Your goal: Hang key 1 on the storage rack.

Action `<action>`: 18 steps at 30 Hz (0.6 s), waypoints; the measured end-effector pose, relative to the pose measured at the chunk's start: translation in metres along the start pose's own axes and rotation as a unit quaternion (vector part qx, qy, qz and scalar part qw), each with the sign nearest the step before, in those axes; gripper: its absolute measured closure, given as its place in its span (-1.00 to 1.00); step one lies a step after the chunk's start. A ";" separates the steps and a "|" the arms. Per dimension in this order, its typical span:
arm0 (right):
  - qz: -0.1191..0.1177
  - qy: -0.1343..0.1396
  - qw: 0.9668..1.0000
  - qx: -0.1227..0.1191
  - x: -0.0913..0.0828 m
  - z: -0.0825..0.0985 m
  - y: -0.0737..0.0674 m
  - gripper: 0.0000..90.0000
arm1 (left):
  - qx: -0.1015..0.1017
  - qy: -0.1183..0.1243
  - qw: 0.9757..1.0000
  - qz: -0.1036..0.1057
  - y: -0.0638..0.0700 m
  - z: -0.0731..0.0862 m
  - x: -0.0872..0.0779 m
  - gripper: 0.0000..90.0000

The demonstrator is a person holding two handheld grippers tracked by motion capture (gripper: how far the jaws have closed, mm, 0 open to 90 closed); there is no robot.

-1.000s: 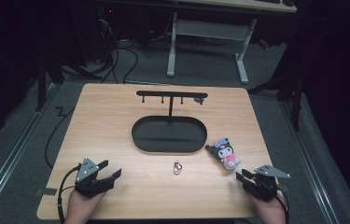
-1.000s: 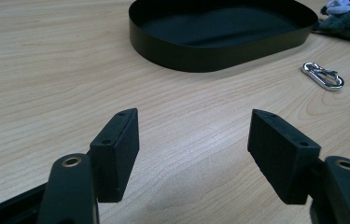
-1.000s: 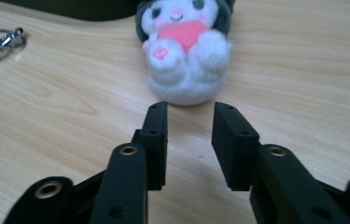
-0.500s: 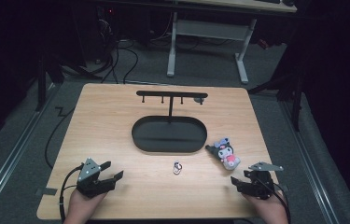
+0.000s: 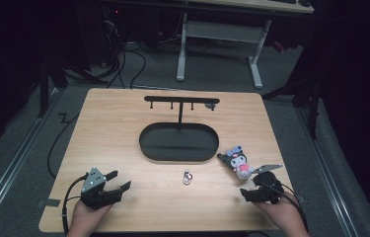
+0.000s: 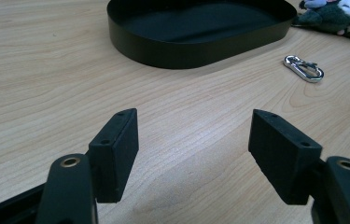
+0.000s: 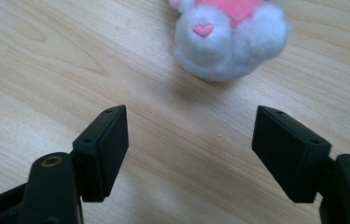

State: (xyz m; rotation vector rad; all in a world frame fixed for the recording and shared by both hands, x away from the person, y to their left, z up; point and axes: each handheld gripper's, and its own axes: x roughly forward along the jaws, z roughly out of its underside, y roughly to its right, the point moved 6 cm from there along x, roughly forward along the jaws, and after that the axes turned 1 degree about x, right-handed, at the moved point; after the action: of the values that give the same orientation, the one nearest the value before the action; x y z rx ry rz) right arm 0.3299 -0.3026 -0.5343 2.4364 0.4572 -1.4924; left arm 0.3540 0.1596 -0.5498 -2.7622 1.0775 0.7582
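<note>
The right hand-held gripper [image 5: 258,187] sits low over the bench [image 5: 123,128] just short of the plush [image 5: 237,160], which lies near the right end of the black tray [image 5: 178,142]. Its jaws have just been opening and now stand wide, with nothing between them; in the right gripper view the plush's white, fluffy end [image 7: 228,42] lies just ahead. The left hand-held gripper [image 5: 116,181] rests wide open and empty at the bench's near left.

The risk, as I judge it: the plush is soft and round, so a shallow pinch may catch only fluff and slip. A jaw tip could also nudge it towards the clip [image 5: 188,177] or the tray.

No brand or writing is legible, just a small pink heart [image 7: 203,30] on the plush.
</note>
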 end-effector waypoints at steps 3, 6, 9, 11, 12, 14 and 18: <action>-0.003 -0.021 1.000 -0.011 -0.001 -0.003 -0.003 -0.48 | 0.000 -0.001 1.000 0.001 0.000 0.000 0.000 -0.25; -0.010 -0.045 0.999 -0.014 -0.004 -0.010 -0.004 -0.58 | 0.001 -0.002 1.000 0.001 0.000 0.000 0.001 -0.25; -0.009 -0.055 0.998 -0.012 -0.006 -0.015 -0.001 -0.64 | 0.001 -0.002 1.000 0.002 0.000 0.000 0.001 -0.25; -0.011 -0.063 0.998 -0.013 -0.008 -0.020 0.002 -0.64 | 0.001 -0.002 1.000 0.001 0.000 0.001 0.001 -0.25; -0.011 -0.071 0.997 -0.017 -0.009 -0.026 0.005 -0.67 | 0.002 -0.002 1.000 0.001 0.000 0.001 0.000 -0.25; -0.012 -0.076 0.997 -0.027 -0.009 -0.032 0.007 -0.67 | 0.003 -0.002 1.000 0.001 -0.001 0.001 0.000 -0.25; 0.000 -0.099 0.994 -0.042 -0.005 -0.042 0.011 -0.70 | 0.006 -0.001 1.000 -0.001 0.000 0.001 0.000 -0.25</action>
State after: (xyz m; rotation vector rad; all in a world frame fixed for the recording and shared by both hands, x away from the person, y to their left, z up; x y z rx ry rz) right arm 0.3662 -0.2985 -0.5106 2.1983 0.4683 -1.6586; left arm 0.3534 0.1602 -0.5505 -2.7502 1.0762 0.7524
